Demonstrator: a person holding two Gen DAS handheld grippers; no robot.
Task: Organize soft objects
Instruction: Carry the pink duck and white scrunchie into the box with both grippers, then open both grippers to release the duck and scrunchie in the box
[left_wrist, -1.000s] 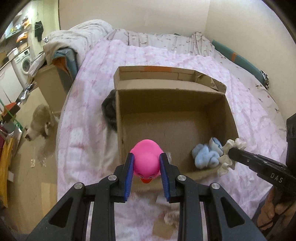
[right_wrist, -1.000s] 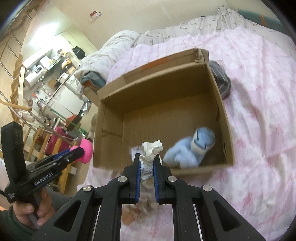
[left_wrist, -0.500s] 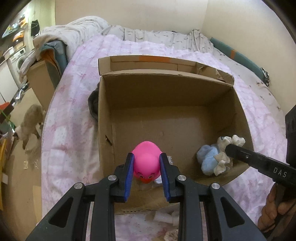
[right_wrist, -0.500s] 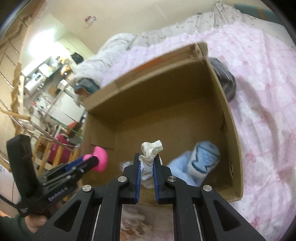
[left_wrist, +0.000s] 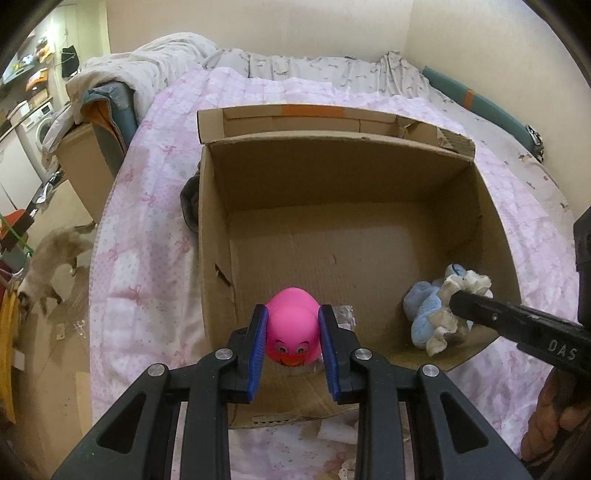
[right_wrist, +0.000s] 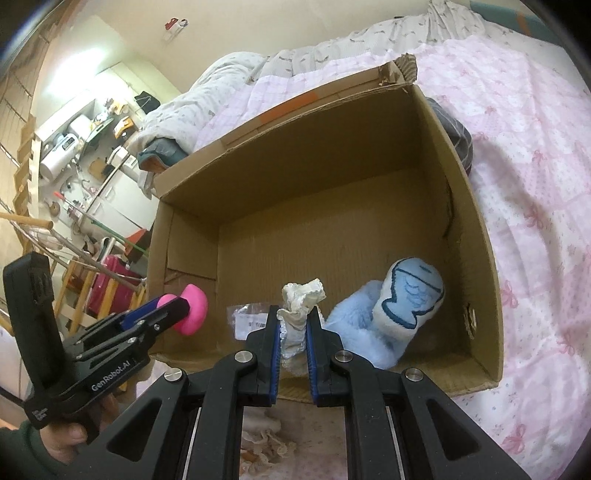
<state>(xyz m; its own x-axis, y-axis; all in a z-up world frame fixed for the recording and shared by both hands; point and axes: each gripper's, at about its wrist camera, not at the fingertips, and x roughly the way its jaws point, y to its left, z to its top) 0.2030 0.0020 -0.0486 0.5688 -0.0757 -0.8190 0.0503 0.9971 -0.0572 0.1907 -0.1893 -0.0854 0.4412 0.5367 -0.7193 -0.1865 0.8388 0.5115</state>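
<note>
Sinking since earlier frame: left tool (left_wrist: 292, 334) pinching pink toy (left_wrist: 293, 325), right tool (right_wrist: 292, 338) pinching cream cloth (right_wrist: 301, 295), lower over box (left_wrist: 495, 225).

The cardboard box (left_wrist: 332, 173) is sitting on the bed (left_wrist: 147, 229), open side up, and I'm placing everything by it. My left gripper (left_wrist: 291, 325) is hanging over the box's near left corner, clamping the toy ball (left_wrist: 291, 321). My right gripper (right_wrist: 293, 328) is hovering over the box's near right part, pinching the frilly cloth (right_wrist: 299, 310). The plush toy (right_wrist: 391, 317) is lying inside the box, in its near right corner. A plastic bag (right_wrist: 247, 317) is lying inside against the near wall. A dark bundle (left_wrist: 188, 206) is resting outside, against the box's left wall.
</note>
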